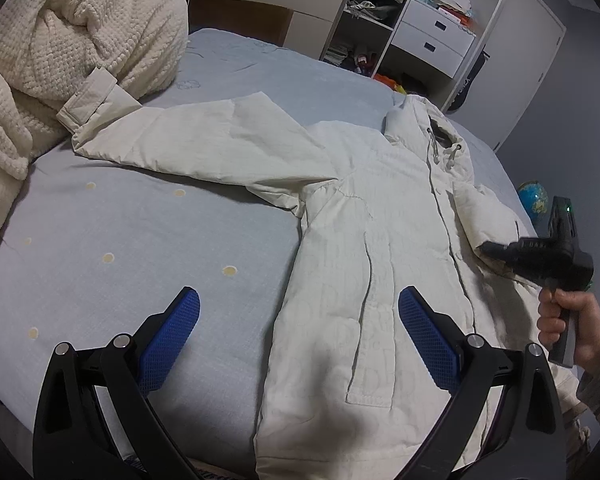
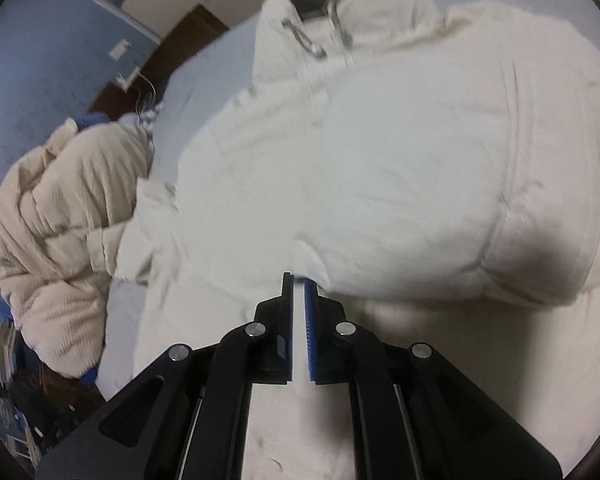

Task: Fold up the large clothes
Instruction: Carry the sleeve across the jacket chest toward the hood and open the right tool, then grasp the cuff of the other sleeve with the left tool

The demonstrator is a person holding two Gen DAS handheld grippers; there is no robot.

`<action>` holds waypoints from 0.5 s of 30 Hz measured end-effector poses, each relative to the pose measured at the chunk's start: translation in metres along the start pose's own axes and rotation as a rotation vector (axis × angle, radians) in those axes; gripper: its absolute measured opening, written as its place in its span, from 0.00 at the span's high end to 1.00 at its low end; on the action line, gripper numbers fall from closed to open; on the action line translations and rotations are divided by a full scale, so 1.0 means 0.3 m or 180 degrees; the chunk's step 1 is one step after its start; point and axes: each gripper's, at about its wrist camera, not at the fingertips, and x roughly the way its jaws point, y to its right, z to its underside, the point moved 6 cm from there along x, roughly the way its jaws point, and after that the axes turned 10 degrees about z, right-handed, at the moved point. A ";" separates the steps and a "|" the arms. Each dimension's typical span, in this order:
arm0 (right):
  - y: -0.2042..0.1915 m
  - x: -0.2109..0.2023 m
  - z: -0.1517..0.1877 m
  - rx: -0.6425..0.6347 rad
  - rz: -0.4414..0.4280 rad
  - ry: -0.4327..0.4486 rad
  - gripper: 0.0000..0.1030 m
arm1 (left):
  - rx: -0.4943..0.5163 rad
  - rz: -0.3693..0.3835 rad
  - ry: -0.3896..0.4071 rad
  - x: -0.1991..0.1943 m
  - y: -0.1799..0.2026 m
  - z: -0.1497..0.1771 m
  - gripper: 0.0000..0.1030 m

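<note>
A large cream-white hooded jacket (image 1: pixel 380 216) lies front up on a light blue bed (image 1: pixel 148 240), its left sleeve (image 1: pixel 204 140) stretched toward the bed's far left. My left gripper (image 1: pixel 299 308) is open and empty, hovering above the jacket's lower left edge. My right gripper (image 1: pixel 490 248) is at the jacket's right side, held by a hand (image 1: pixel 564 320). In the right wrist view it (image 2: pixel 299 282) is shut on the edge of the jacket's folded-over right sleeve (image 2: pixel 420 200), with the hood and drawstrings (image 2: pixel 320 12) beyond.
A bulky cream knitted blanket (image 1: pixel 60 60) is heaped at the bed's far left and touches the sleeve cuff; it also shows in the right wrist view (image 2: pixel 60 220). A shelf unit with white drawers (image 1: pixel 432 36) and a globe (image 1: pixel 534 196) stand beyond the bed.
</note>
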 end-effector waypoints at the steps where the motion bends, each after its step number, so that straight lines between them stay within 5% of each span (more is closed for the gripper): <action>1: 0.011 -0.004 0.010 -0.0014 0.0040 -0.0018 0.75 | 0.0003 -0.0004 -0.0005 0.000 -0.001 0.001 0.07; 2: 0.026 -0.015 0.021 -0.0010 0.0049 -0.0010 0.58 | 0.0009 -0.0014 -0.0016 0.002 -0.001 0.002 0.07; 3: 0.036 -0.027 0.029 -0.0004 0.0041 0.0012 0.52 | 0.0019 -0.0027 -0.0022 0.004 0.002 0.002 0.07; 6: 0.097 -0.094 0.053 -0.0034 0.0068 0.0125 0.51 | 0.0041 -0.0045 -0.0027 0.003 0.004 0.003 0.07; 15: 0.385 -0.286 0.160 -0.0070 0.0729 0.0219 0.49 | 0.0229 -0.0199 -0.0126 0.016 0.039 0.012 0.07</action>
